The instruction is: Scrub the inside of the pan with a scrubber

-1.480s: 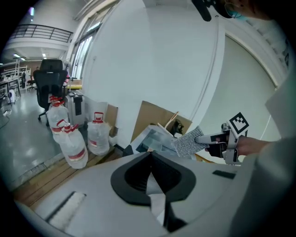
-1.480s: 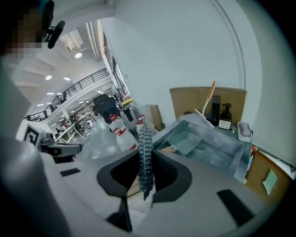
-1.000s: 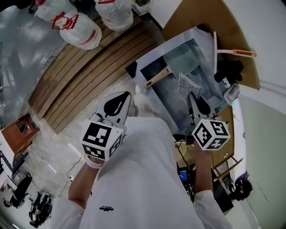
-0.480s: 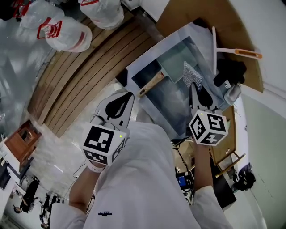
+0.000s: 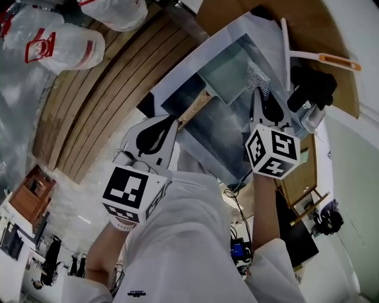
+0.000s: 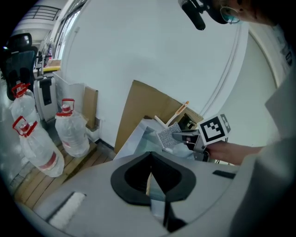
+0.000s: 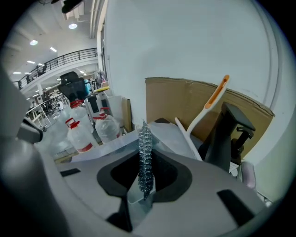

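Note:
A grey square pan with a wooden handle lies in a grey sink basin. My right gripper is shut on a steel mesh scrubber, which hangs at the pan's right side. In the right gripper view the scrubber stands edge-on between the closed jaws of the right gripper. My left gripper is shut, its tip right at the near end of the wooden handle. Through the left gripper a thin strip of the handle shows. The scrubber shows beyond it.
Large water bottles sit on a wooden slat platform to the left. A white tool with an orange handle and a black object lie on cardboard right of the sink. The person's white sleeves fill the foreground.
Both grippers have moved forward toward the sink. The left tip has reached the handle's end, and the right gripper has carried the scrubber to the pan.

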Motion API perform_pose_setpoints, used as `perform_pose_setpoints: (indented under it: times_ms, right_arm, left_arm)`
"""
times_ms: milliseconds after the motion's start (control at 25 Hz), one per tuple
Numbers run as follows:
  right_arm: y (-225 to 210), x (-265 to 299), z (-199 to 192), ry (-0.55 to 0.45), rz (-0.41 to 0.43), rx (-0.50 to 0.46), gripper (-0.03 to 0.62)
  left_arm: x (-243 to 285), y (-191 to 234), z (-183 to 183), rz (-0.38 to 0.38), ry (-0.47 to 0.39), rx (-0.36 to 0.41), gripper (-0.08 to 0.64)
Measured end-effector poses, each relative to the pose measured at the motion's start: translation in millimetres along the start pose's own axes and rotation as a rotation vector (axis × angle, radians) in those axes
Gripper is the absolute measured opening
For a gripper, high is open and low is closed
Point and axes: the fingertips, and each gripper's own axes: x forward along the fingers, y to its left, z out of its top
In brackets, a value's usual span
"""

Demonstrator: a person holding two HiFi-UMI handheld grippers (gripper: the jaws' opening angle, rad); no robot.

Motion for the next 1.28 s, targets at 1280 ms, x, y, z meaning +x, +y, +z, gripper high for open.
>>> perform_pose_setpoints:
  times_ms: [1280]
  right_arm:
    - [-40, 124, -68, 0.206, -0.157, -0.654, 0.060]
  left_arm:
    - [68, 29, -49, -0.081, 0.105, -0.063, 0.005]
